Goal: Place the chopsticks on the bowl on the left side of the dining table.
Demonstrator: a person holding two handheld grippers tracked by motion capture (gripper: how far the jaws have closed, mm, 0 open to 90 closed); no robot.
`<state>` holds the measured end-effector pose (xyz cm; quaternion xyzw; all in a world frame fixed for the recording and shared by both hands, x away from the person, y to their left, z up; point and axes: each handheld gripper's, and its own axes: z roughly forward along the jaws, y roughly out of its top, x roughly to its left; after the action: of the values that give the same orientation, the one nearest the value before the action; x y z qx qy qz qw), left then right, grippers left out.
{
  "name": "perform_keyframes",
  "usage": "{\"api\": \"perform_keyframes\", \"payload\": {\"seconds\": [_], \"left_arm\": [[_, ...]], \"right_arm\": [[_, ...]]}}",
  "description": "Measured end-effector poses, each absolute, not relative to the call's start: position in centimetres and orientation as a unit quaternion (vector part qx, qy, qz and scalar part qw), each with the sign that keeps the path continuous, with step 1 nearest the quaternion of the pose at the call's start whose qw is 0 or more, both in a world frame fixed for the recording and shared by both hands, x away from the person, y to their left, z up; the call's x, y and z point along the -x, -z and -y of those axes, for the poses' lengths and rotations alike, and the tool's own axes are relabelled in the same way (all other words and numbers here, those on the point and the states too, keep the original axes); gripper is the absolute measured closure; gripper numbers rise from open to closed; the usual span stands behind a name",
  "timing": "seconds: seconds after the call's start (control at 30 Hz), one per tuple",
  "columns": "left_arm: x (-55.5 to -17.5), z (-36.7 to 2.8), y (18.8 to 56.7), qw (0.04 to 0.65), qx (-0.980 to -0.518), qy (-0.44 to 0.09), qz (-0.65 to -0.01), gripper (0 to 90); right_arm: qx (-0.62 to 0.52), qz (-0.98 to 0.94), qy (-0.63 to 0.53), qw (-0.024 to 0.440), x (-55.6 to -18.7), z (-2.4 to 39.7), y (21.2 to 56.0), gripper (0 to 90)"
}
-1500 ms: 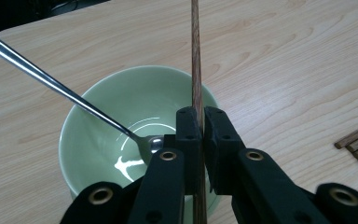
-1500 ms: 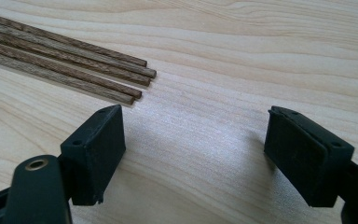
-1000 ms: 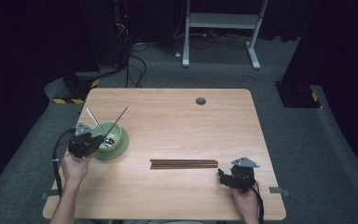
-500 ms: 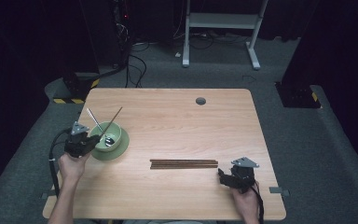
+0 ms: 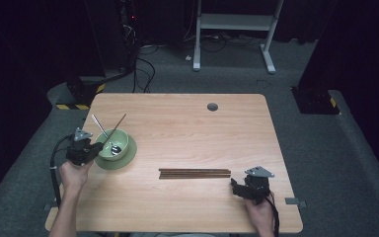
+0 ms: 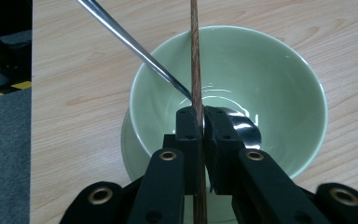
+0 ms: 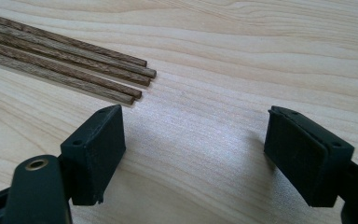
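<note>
The left gripper (image 6: 200, 122) pinches a chopstick (image 6: 196, 56) over the green bowl (image 6: 279, 70) holding a spoon (image 6: 135, 46), while the right gripper (image 7: 193, 154) gapes wide, four chopsticks (image 7: 65, 65) at its ten o'clock.

A: What colour is the bowl (image 6: 242, 70)?
B: Pale green, like the plate (image 5: 128, 157) under it. The spoon (image 6: 135, 46) is shiny silver.
A: And the sticks (image 7: 65, 65)?
B: Dark brown with thin stripes. The worktop (image 5: 187, 123) is light wood with wavy lines.
A: The left hand-held gripper (image 6: 200, 121)?
B: Black, with gold rings. The floor (image 5: 325, 133) is grey, with yellow and black stripes (image 5: 74, 106) at the upper left.
</note>
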<state>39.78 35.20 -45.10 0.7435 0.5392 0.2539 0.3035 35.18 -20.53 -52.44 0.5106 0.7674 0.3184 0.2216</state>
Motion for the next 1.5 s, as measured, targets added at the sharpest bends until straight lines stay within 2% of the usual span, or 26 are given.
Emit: {"api": "perform_keyframes", "payload": {"seconds": [1.07,1.23,1.5], "left_arm": [[-39.60,-35.73,45.17,0.313,-0.738,-0.251,-0.543,82.9],[-39.38,-35.44,44.97,0.324,-0.733,-0.247,-0.545,68.3],[-39.44,-35.18,44.93,0.328,-0.727,-0.247,-0.551,55.6]], "right_arm": [[-0.511,-0.767,-0.318,0.222,-35.18,20.53,52.44,20.1],[-0.509,-0.768,-0.318,0.222,-35.19,20.55,52.44,20.1],[-0.509,-0.768,-0.318,0.222,-35.19,20.55,52.44,20.1]]}}
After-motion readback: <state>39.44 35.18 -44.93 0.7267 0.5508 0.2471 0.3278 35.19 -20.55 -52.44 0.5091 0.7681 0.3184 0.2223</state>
